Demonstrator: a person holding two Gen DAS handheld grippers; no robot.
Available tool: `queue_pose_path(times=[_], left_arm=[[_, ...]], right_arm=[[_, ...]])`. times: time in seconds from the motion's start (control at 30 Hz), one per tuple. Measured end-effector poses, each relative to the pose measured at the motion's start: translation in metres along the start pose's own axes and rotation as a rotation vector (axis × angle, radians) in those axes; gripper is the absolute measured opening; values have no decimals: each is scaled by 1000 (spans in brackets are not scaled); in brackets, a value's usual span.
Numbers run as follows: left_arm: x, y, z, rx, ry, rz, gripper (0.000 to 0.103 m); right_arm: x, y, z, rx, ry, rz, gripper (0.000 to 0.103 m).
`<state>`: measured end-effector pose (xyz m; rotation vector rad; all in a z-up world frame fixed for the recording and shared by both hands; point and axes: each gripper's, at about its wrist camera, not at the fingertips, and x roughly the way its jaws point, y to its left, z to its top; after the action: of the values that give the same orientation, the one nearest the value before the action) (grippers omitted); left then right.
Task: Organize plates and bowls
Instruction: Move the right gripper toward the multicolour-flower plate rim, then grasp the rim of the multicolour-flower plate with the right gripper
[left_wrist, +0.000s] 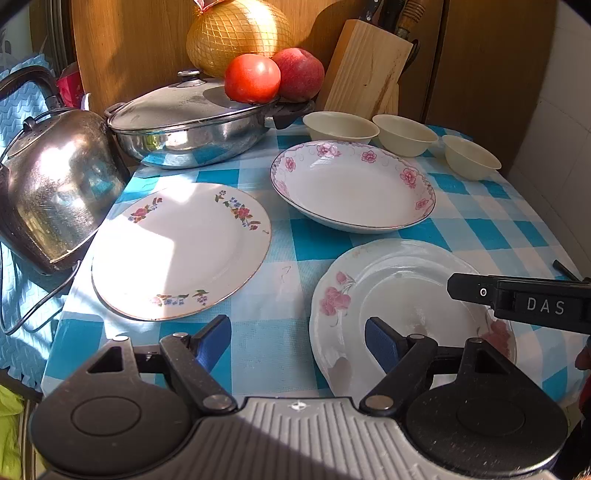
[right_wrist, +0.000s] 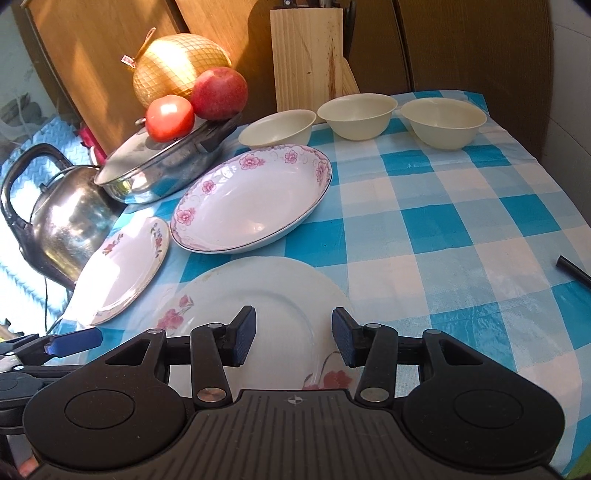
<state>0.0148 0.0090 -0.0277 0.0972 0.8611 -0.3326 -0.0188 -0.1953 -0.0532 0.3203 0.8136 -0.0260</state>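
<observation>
On a table covered by a blue-and-white checked cloth (right_wrist: 424, 206), beyond the fingers of both grippers, the crockery is laid out in sunlight. Far ahead and to the left of the left gripper's fingers a lidded steel pan (left_wrist: 188, 125) is seen, with a tomato (left_wrist: 252, 78) resting on its lid, an apple (left_wrist: 299, 72) beside it and a netted pomelo (left_wrist: 236, 33) behind; a steel kettle (left_wrist: 55, 184) stands further left, and a wooden knife block (left_wrist: 364, 79) is set at the back. Ahead of the left fingers a deep pink-flowered dish (left_wrist: 352, 186) is placed, and to its left, well apart from it, a flat plate with small flower sprays (left_wrist: 181, 251) lies close to the kettle. Directly under the right gripper's fingers, and under the right-hand finger of the left gripper, a scalloped plate with pink roses (right_wrist: 266, 295) is seen flat on the cloth. Three cream bowls (right_wrist: 356, 114) are lined up in a row at the far edge, beyond the deep dish. The left gripper (left_wrist: 297, 341) is held wide apart with nothing between its blue pads. The right gripper (right_wrist: 293, 338) is held partly apart above the scalloped plate, and nothing is gripped by it.
</observation>
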Motion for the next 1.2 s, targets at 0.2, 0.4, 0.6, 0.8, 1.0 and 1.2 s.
queue_pose_path(times=[0.2,0.4,0.6,0.8,1.0,1.2], left_arm=[[-3,7,0,-18,-10,17,74],[-5,21,1,-58,-16,51,74],[-5,32,5,-75,-26,89,74],[-4,47,10,-90,-29,134,74],[6,69,19,-132,-10,177,75],[27,98,28,-190,32,220,75]], right_arm=[[2,14,-3,-40,-2,6,56],[4,28,-1,-62,-13,31,57],[12,43,1,-92,-8,42,58],[17,67,13,-146,-33,66,60],[36,98,25,-206,-30,97,60],[60,109,34,-188,0,126,61]])
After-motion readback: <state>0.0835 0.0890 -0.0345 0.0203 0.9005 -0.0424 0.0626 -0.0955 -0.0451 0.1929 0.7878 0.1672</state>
